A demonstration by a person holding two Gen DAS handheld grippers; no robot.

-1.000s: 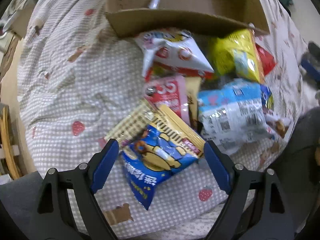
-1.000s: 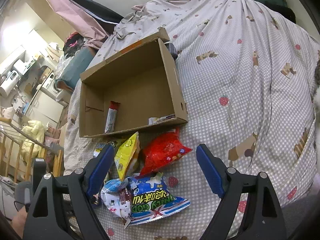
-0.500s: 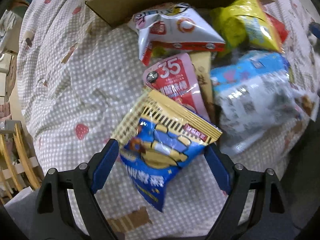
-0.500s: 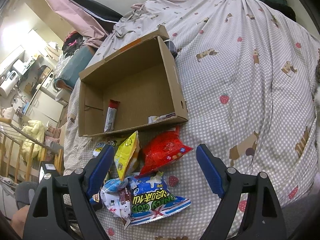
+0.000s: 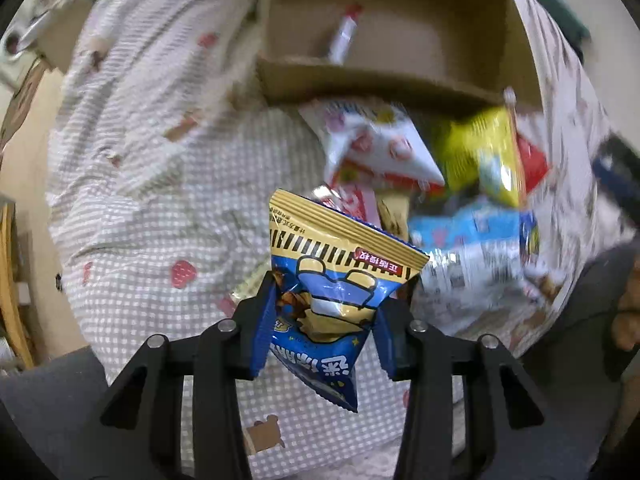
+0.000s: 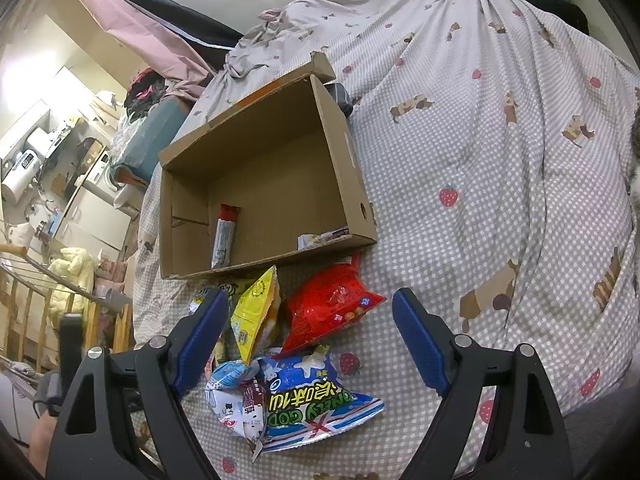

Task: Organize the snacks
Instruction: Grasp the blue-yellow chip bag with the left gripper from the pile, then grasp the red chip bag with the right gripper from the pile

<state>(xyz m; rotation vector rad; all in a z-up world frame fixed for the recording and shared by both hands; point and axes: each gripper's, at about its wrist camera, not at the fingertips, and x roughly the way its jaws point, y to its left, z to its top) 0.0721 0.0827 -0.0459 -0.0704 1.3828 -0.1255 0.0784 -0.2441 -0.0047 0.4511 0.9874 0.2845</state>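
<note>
Pinching a blue and gold foil snack packet [image 5: 332,300] in left gripper [image 5: 325,320], jaws just closed on it, lower centre of frame, below brown cardboard box [image 5: 384,80]. Standing wide and empty, right gripper [image 6: 310,336], over snack pile on checked bedsheet [image 6: 500,184].

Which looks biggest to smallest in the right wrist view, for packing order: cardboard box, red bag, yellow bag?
1. cardboard box
2. red bag
3. yellow bag, though partly hidden behind the right gripper.
</note>
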